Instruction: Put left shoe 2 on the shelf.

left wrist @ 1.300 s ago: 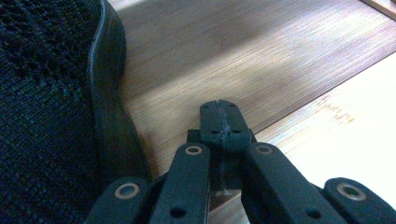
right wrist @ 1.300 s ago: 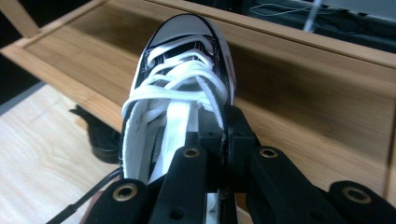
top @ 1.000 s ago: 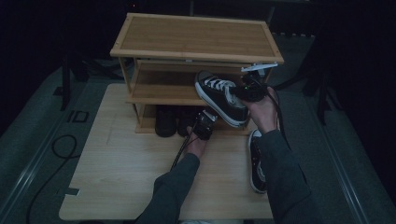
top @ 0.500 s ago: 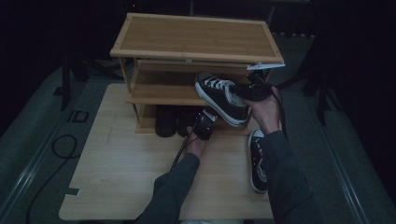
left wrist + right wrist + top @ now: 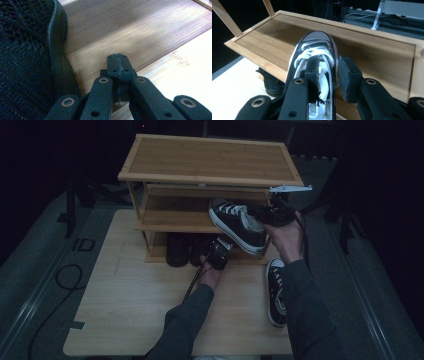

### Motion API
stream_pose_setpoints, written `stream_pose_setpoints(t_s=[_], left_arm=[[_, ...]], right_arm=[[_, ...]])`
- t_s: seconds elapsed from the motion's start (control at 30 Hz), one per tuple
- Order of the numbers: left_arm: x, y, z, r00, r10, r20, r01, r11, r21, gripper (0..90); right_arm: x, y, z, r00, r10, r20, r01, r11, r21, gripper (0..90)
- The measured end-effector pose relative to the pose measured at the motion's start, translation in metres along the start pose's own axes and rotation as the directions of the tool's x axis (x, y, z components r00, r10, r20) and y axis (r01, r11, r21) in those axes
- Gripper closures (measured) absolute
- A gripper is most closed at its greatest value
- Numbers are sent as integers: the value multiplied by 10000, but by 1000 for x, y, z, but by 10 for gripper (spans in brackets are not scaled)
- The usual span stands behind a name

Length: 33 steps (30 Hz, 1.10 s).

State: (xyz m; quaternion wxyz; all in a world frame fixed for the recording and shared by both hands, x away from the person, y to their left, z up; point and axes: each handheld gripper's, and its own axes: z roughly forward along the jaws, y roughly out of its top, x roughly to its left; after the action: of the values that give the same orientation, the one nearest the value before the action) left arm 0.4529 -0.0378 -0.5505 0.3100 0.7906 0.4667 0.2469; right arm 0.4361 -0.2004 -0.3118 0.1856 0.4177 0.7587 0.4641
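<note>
Right tool [image 5: 328, 71] jaws have just spread around the sneaker [image 5: 239, 223] collar; left tool [image 5: 118, 65] closed, dark shoes [image 5: 187, 249] half hidden below

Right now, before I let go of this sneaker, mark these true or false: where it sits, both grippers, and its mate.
1. The sneaker rests on the rack's middle shelf. True.
2. The right gripper is clamped tight on it. False: one jaw sits inside the sneaker, and they have just been opening.
3. The left gripper is shut. True.
4. The other sneaker is on the rack's top. False: it lies on the table.
</note>
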Motion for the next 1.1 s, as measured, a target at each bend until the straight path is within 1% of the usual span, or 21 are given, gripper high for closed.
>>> stream_pose_setpoints(t_s=[0.1,0.2,0.23,0.27,0.3,0.37,0.47,0.67,0.73,0.83,0.97,1.1], left_arm=[[0,0,0,10000,5,4,-5,10000,4,900],[0,0,0,10000,3,24,-3,10000,-2,900],[0,0,0,9999,32,-96,-32,10000,1,900],[0,0,-1,9999,49,-159,-49,10000,-8,900],[0,0,0,10000,7,35,-7,10000,-14,900],[0,0,0,10000,9,6,-9,10000,-12,900],[0,0,0,10000,13,-4,-13,10000,3,900],[0,0,0,10000,6,-5,-6,10000,0,900],[0,0,0,10000,3,2,-3,10000,-16,900],[0,0,0,10000,-12,-4,12,10000,-15,900],[0,0,0,10000,-4,-9,4,10000,-11,900],[-1,-1,0,10000,-33,-14,33,10000,-43,900]], right_arm=[[-1,1,-4,10000,44,-23,-44,9999,-152,706],[-2,1,-7,10000,47,59,-46,9998,-210,705],[-2,1,-8,9998,48,197,-42,9996,-280,709],[-4,0,-13,9996,11,284,-1,9994,-342,737],[-5,-1,-14,9995,-6,318,16,9995,-311,772],[-7,-2,-17,9980,-93,621,105,9998,-186,842],[-13,-6,-22,9970,-56,772,61,10000,-75,897],[-20,-19,-31,9956,-136,930,114,9996,244,900],[-22,-24,-34,9946,-281,994,239,9988,432,900],[-23,-29,-39,9943,-451,966,394,9974,598,900],[-23,-37,-45,9920,-818,961,723,9925,983,900],[-21,-46,-47,9901,-1109,860,989,9861,1337,900]])
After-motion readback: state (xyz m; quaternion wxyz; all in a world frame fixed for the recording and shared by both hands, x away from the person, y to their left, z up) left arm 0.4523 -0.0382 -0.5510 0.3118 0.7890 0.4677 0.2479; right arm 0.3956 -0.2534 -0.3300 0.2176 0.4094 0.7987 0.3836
